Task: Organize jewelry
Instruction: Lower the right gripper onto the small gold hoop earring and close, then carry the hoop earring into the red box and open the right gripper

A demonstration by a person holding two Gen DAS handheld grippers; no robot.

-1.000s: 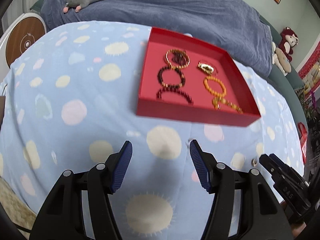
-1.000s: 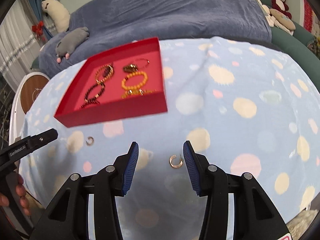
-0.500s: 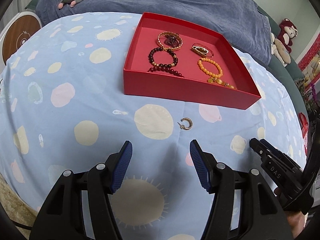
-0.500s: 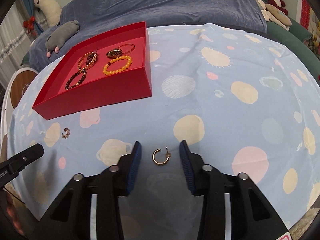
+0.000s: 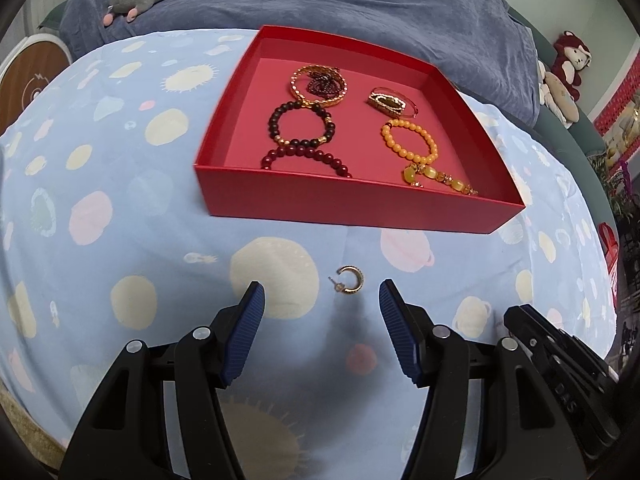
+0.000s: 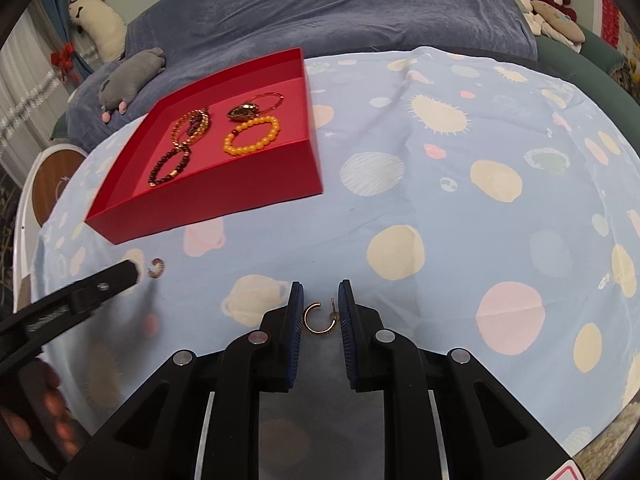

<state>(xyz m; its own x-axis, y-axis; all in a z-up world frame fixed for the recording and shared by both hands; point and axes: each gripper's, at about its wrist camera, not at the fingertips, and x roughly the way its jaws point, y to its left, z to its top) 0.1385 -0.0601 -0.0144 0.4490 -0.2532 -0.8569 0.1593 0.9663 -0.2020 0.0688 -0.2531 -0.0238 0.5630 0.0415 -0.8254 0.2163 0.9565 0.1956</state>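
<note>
My right gripper has just been closing around the near earring on the spotted cloth, pads not yet clamped; I should squeeze level, while my left gripper hangs half-open short of the other earring.

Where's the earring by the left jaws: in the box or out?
Out. The earring lies on the cloth, outside the red box.

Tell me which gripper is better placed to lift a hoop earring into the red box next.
Right. The right gripper has just been closing; its jaws bracket a gold hoop earring, nearly touching. The left gripper stands wide open, its earring ahead of its tips. The red box lies near both.
</note>
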